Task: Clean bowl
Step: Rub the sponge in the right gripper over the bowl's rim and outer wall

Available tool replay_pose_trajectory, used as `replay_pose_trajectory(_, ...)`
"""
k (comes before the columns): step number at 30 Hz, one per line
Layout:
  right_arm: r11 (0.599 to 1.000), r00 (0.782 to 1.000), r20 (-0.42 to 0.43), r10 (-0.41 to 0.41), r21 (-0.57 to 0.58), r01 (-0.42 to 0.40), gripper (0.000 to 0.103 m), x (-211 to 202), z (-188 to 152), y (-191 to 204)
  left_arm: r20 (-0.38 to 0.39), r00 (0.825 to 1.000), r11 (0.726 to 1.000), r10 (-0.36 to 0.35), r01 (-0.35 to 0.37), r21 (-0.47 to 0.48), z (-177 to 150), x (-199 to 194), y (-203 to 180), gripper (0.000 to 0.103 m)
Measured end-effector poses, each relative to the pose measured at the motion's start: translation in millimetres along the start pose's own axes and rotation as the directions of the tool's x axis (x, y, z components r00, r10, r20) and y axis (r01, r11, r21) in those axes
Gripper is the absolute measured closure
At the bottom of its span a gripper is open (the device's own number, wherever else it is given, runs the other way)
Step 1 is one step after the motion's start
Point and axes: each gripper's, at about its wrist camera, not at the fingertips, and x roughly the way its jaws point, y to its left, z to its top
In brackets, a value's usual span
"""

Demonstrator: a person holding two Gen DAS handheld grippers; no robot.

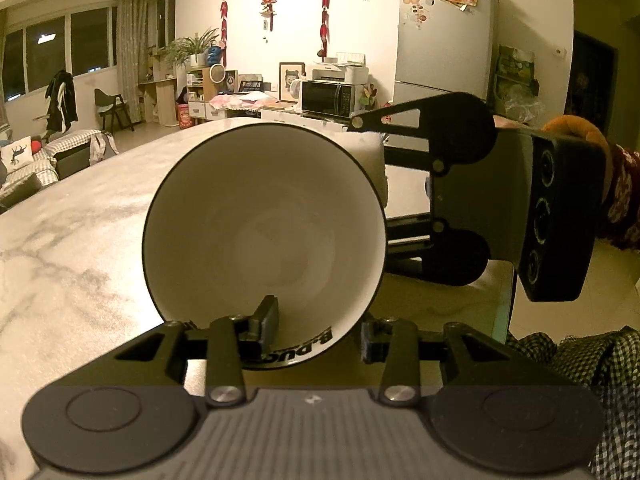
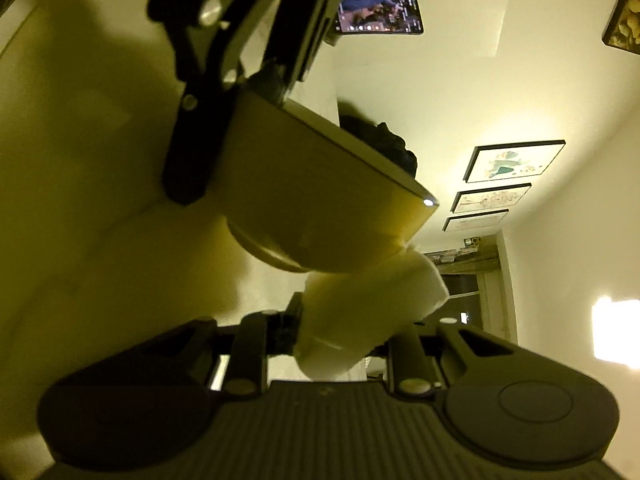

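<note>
**One bowl, one wad, two grippers**

Left wrist view: the left gripper (image 1: 316, 332) pinches the near rim of one white, dark-rimmed ceramic bowl (image 1: 264, 220), tipped on edge above the marble table's (image 1: 80, 240) right edge.

Right wrist view: the right gripper (image 2: 340, 340), fingers narrow, clamps one white tissue wad (image 2: 360, 312) touching the bowl's underside; open room right.

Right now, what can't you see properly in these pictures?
- Left view: the bowl hides most of the white wipe held in the right hand-held gripper.
- Left view: the black lettering on the bowl's rim is partly cut off by the left hand-held gripper.
- Right view: blurred and dim; the bowl's inside faces away.
</note>
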Motion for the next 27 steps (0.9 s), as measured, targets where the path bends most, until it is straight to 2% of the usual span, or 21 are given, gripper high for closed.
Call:
replay_pose_trajectory(7,0.998,0.998,0.034,-0.049,-0.048,0.051,0.081,-7.0,4.9,-14.1,-0.001,1.000,1.000,0.009,-0.009,0.011,-0.8,0.0,-3.2,0.062)
replay_pose_trajectory(15,0.993,1.000,-0.001,0.000,-0.118,0.000,0.082,-8.5,-0.5,2.5,-0.003,1.000,1.000,0.018,-0.018,0.024,-1.9,2.2,-5.3,0.062)
replay_pose_trajectory(18,0.992,1.000,-0.003,0.007,-0.129,-0.007,0.082,-0.4,6.2,-2.5,-0.004,1.000,0.999,0.023,-0.022,0.030,-2.7,2.1,-7.3,0.062)
replay_pose_trajectory(27,0.991,0.999,0.029,-0.043,-0.126,0.046,0.081,-6.1,17.9,-19.6,-0.003,1.000,0.999,0.024,-0.024,0.023,-0.7,4.3,-5.2,0.063)
